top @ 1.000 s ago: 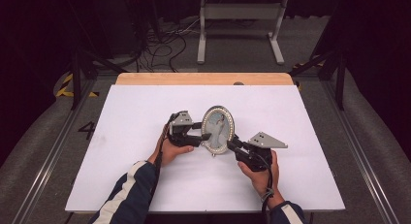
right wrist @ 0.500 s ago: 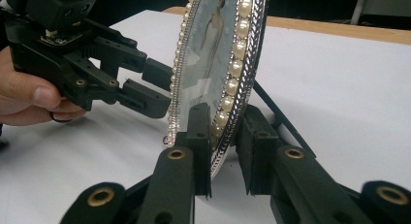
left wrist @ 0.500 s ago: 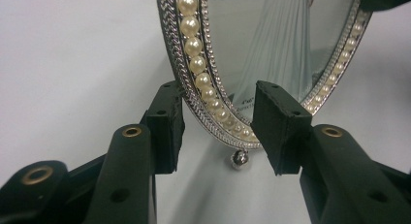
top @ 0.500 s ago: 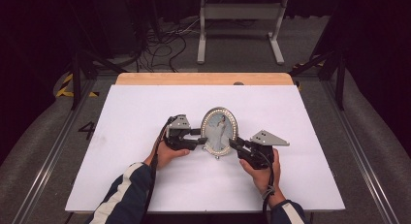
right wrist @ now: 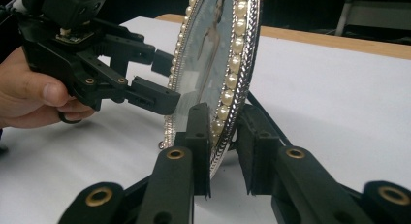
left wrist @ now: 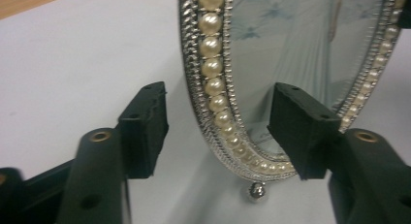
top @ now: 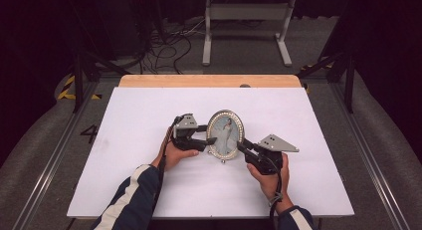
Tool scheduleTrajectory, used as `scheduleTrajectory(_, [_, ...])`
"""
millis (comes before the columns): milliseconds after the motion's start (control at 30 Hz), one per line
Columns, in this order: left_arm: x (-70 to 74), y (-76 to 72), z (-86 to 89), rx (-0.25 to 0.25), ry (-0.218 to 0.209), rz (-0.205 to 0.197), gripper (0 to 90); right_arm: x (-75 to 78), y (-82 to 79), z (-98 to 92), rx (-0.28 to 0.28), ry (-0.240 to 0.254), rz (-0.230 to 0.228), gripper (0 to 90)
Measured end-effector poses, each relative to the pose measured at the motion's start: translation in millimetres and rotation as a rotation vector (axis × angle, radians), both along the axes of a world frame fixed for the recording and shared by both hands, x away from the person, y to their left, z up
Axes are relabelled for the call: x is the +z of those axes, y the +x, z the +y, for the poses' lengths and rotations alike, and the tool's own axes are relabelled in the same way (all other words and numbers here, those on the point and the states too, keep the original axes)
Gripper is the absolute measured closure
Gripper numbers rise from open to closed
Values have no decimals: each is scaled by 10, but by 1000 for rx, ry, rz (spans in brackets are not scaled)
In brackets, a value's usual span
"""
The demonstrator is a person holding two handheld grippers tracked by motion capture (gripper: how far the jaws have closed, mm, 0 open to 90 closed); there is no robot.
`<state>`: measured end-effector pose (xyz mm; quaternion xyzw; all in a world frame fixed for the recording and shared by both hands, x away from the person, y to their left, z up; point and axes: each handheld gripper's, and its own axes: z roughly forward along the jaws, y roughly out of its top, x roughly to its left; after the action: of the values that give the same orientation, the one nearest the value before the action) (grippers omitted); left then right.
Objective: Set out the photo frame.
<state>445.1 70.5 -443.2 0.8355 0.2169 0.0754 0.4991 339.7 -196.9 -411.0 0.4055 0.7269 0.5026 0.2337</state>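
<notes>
An oval picture frame [top: 226, 135] with a pearl-beaded silver rim [left wrist: 213, 83] stands upright on the white table top [top: 149, 115], on a small ball foot [left wrist: 256, 190]. My left gripper [top: 209, 135] straddles the frame's left edge. Its jaws have just been opening, and its left pad [left wrist: 143, 129] stands off the rim, so the left gripper [left wrist: 220, 132] is open around the edge. My right gripper [top: 242, 148] is shut on the frame's lower right edge, with the rim [right wrist: 228, 103] pinched between the pads of the right gripper [right wrist: 225, 146]. The left gripper [right wrist: 167, 78] shows beyond.
A wooden strip [top: 209, 80] runs along the table's far edge. Beyond it on the floor are a metal stand [top: 246, 26] and loose cables [top: 164, 46]. White table surface stretches out on both sides of the hands.
The left gripper's jaws stand a little wider around the frame's edge than before. Both hands and the frame have kept their places.
</notes>
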Motion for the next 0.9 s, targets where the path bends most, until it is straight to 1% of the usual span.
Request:
scheduleTrajectory(33, [2, -7, -10, -22, 4, -1, 431, 0, 2, -2, 1, 0, -4, 762])
scheduleTrajectory(67, [0, -16, -26, -33, 11, 1, 474, -2, 3, 0, 0, 0, -5, 763])
scheduleTrajectory(133, [15, -38, -40, -26, 43, -4, 477, -8, 13, 2, 2, -4, 0, 772])
scheduleTrajectory(200, [35, -62, -41, -26, 89, -24, 504, -16, 22, -7, 3, 2, 5, 775])
scheduleTrajectory(300, [42, -107, -24, -22, 113, -29, 537, -23, 42, -24, -1, 11, 10, 776])
scheduleTrajectory(367, [35, -140, 7, -22, 112, -32, 542, -27, 56, -26, -1, 16, 14, 775])
scheduleTrajectory(433, [34, -158, 42, -25, 111, -23, 556, -33, 73, -24, -1, 24, 15, 774])
scheduleTrajectory(467, [31, -173, 64, -24, 116, -25, 566, -35, 78, -21, 0, 27, 17, 773])
scheduleTrajectory(567, [16, -205, 97, -25, 124, -24, 569, -36, 95, 1, 5, 28, 12, 773])
scheduleTrajectory(600, [13, -216, 108, -24, 127, -29, 571, -34, 99, 9, 6, 22, 9, 772])
scheduleTrajectory(700, [11, -235, 124, -20, 124, -24, 570, -36, 109, 20, 10, 20, 8, 770])
scheduleTrajectory(767, [15, -238, 113, -21, 125, -31, 549, -32, 107, 22, 9, 15, 10, 764])
scheduleTrajectory(833, [22, -240, 107, -17, 114, -36, 532, -32, 101, 29, 6, 4, 4, 751])
scheduleTrajectory(867, [26, -240, 106, -13, 112, -40, 520, -32, 96, 29, 4, 0, 2, 726])
scheduleTrajectory(900, [37, -238, 112, 3, 108, -47, 502, -31, 92, 27, 1, 1, 3, 706])
